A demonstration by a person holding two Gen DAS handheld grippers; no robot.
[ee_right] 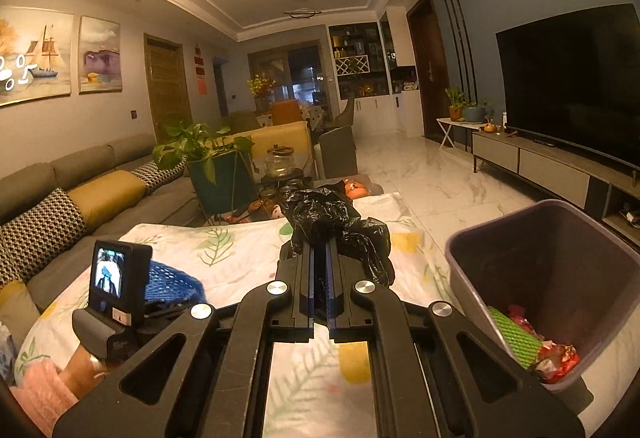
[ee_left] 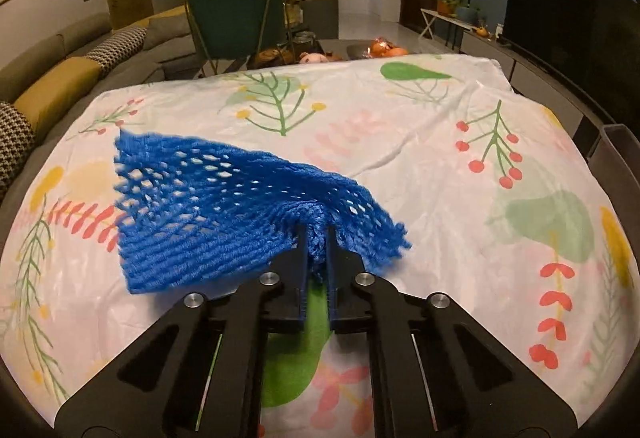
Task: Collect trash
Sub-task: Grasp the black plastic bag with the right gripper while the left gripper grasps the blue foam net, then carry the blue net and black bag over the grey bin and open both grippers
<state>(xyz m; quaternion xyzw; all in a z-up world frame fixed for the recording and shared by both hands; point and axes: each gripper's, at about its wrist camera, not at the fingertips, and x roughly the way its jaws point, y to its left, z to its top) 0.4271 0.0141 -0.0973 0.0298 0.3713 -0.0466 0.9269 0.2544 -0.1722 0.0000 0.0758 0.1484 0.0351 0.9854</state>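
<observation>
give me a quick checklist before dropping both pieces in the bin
1. Left tongs shut on blue net: ok.
2. Right tongs shut on black bag: ok.
3. Bin mouth open and facing the tongs: ok.
4. Room in bin above the green net and wrappers: ok.
5. Bag over bin mouth: not ok, it is left of the bin.
6. Net clear of tablecloth: cannot tell.

Blue foam net [ee_left: 224,206] in left gripper [ee_left: 318,250]
</observation>
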